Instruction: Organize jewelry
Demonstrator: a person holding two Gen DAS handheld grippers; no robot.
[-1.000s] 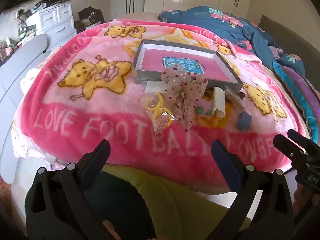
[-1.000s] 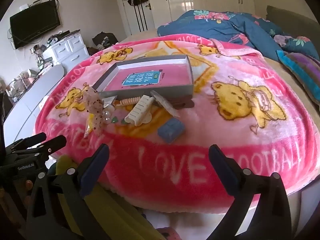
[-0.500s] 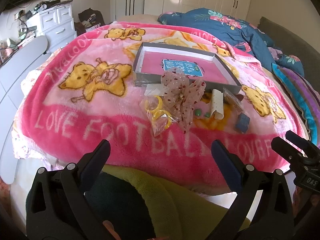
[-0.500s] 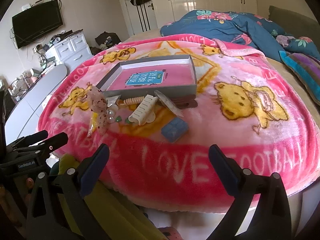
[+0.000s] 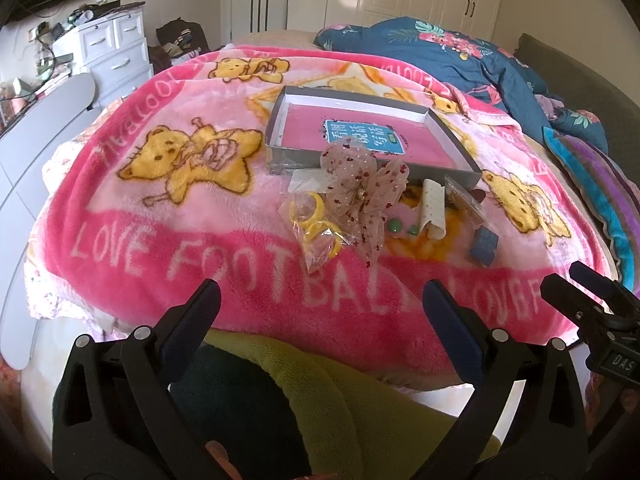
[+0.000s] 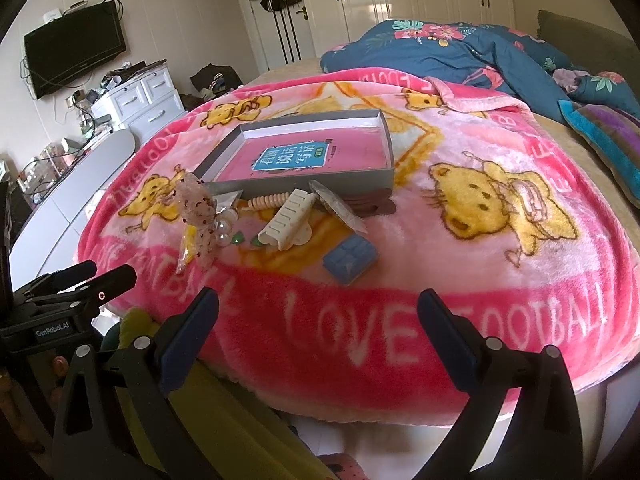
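A grey shallow box (image 5: pixel 280 162) (image 6: pixel 320 184) with a pink bottom lies on the pink blanket. In front of it lie a dotted gauze bow (image 5: pixel 362 192) (image 6: pixel 196 208), a bag of yellow rings (image 5: pixel 316 228), a white hair claw (image 5: pixel 433 208) (image 6: pixel 286 220), a blue clip (image 5: pixel 484 246) (image 6: pixel 351 259), green studs (image 5: pixel 396 225) and a clear packet (image 6: pixel 338 206). My left gripper (image 5: pixel 320 304) is open and empty, short of the bed edge. My right gripper (image 6: pixel 318 308) is open and empty, also short of the edge; it shows in the left wrist view (image 5: pixel 580 292).
A blue floral quilt (image 5: pixel 440 56) is heaped at the back right of the bed. A white dresser (image 5: pixel 108 52) stands at the left, a TV (image 6: pixel 76 46) on the wall. Yellow-green fabric (image 5: pixel 320 392) lies below the grippers.
Both grippers have drawn back and risen slightly, so the bed and items look a little farther off. Both stay open. Nothing on the blanket has moved.
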